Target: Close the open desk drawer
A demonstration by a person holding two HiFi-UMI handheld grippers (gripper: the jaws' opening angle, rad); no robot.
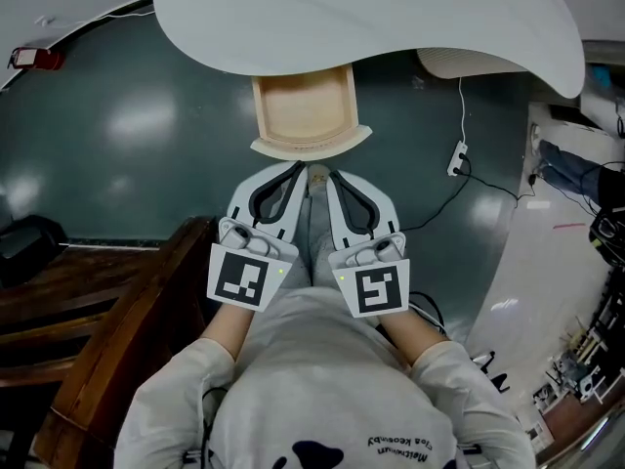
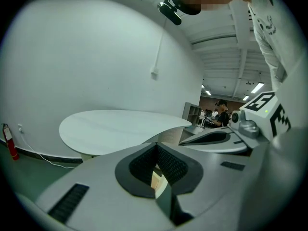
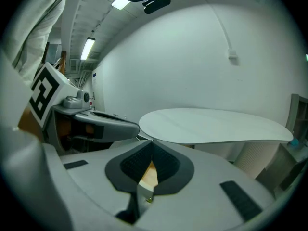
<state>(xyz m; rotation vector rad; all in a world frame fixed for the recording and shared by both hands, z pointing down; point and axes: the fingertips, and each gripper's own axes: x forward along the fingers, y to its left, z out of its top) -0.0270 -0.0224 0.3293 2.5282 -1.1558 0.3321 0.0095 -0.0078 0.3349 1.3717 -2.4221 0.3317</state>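
Under the white desk top [image 1: 371, 18] the pale wooden drawer [image 1: 303, 106] stands pulled out, its curved front [image 1: 311, 146] facing me. My two grippers are held side by side just before that front. The left gripper [image 1: 296, 170] has its tips together and nothing between them. The right gripper [image 1: 332, 174] is likewise shut and empty. In the left gripper view the left gripper [image 2: 156, 146] points at the desk top [image 2: 120, 126], and a sliver of drawer wood [image 2: 157, 179] shows through the jaw loop. In the right gripper view the right gripper [image 3: 152, 143] shows the same wood [image 3: 149, 174].
A dark wooden chair or bench [image 1: 117, 311] stands close at my left. A cable with a white plug [image 1: 457, 159] trails over the dark green floor at the right, beside a white surface [image 1: 547, 262]. A red extinguisher [image 1: 34, 59] sits by the far wall.
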